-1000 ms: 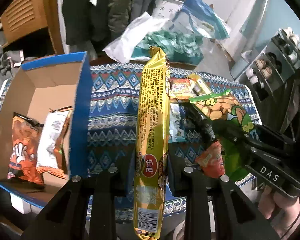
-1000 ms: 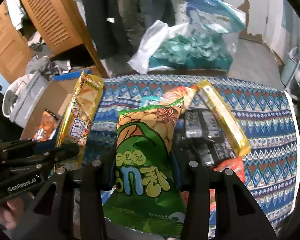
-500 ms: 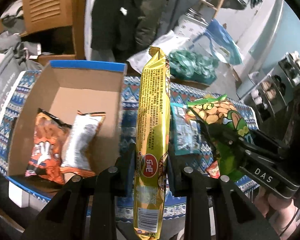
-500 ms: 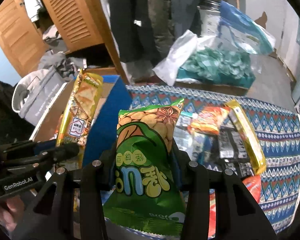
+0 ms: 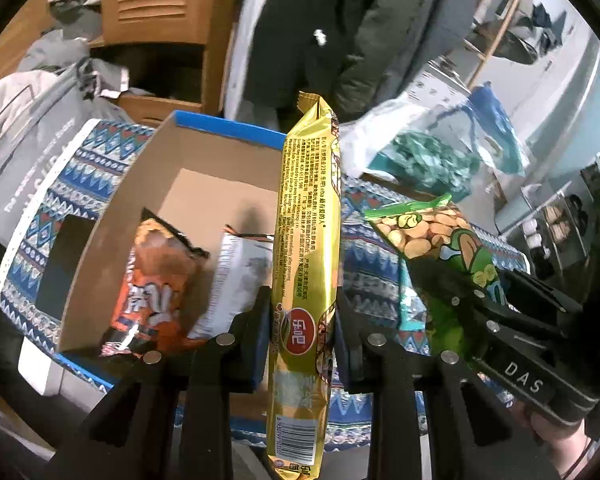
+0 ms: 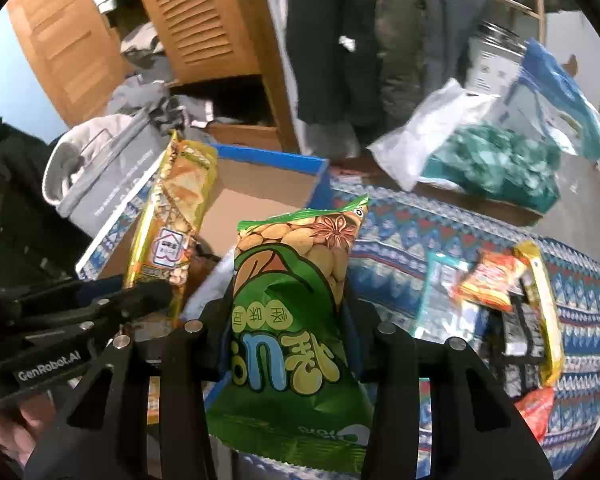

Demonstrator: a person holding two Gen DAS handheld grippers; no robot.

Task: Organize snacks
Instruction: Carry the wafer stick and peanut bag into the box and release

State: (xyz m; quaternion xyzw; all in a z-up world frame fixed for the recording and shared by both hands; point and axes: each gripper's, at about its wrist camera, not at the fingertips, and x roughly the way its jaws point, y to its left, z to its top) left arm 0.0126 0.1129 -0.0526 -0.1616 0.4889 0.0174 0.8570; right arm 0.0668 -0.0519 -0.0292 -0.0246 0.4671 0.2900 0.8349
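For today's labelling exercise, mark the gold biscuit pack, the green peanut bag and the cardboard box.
gold biscuit pack [image 5: 306, 216], left wrist view, on its printed middle.
green peanut bag [image 6: 296, 320], right wrist view, on the green front.
cardboard box [image 5: 216, 192], left wrist view, on the bare inner floor.

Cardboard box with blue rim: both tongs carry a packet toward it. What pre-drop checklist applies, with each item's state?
1. Left tongs shut on long gold wrapped biscuit packet: ok.
2. Right tongs shut on green peanut bag: ok.
3. Free floor space in the cardboard box with blue rim behind the orange snack bag and white snack bag: ok.
4. Gold packet over the box opening: cannot tell.
5. Green bag over the box opening: cannot tell.
6. The two tongs apart from each other: ok.
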